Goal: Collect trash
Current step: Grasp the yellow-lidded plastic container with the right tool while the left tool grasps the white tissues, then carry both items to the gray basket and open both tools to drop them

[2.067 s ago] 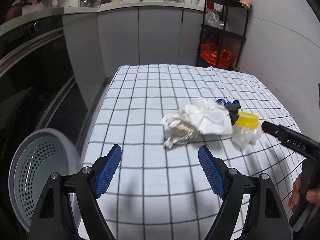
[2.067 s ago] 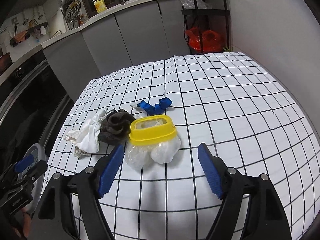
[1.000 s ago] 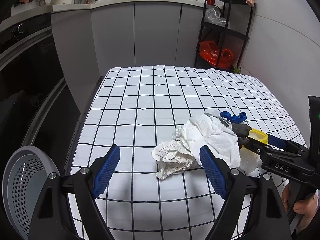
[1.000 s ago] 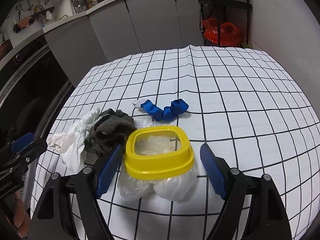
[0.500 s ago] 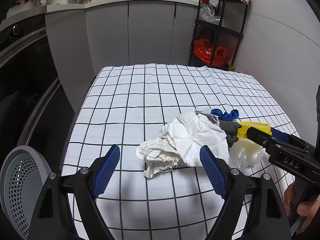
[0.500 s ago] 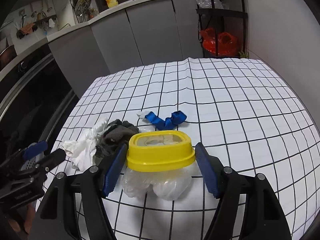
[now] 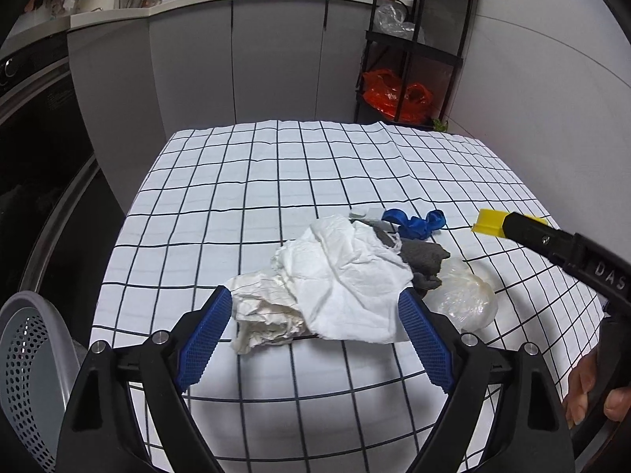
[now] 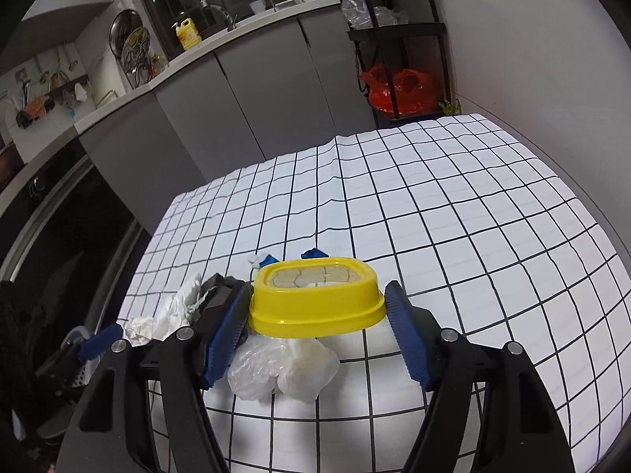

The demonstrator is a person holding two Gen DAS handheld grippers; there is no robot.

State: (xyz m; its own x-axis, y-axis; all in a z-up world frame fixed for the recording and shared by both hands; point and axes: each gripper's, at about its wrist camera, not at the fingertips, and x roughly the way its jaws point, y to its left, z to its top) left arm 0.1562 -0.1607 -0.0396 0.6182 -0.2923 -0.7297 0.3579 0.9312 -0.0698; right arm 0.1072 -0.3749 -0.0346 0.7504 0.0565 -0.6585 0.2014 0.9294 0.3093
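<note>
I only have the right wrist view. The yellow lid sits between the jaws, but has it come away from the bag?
Observer: Yes. In the left wrist view the lid is apart from the bag, which lies on the table. The right gripper has just been closing its jaws, with the lid between them.
Operator: And the left gripper? I see one blue tip.
Observer: The left gripper is open, with its jaws either side of the paper.
Operator: What are the blue bits behind the lid?
Observer: One ribbon, lying just beyond the grey rag.
</note>
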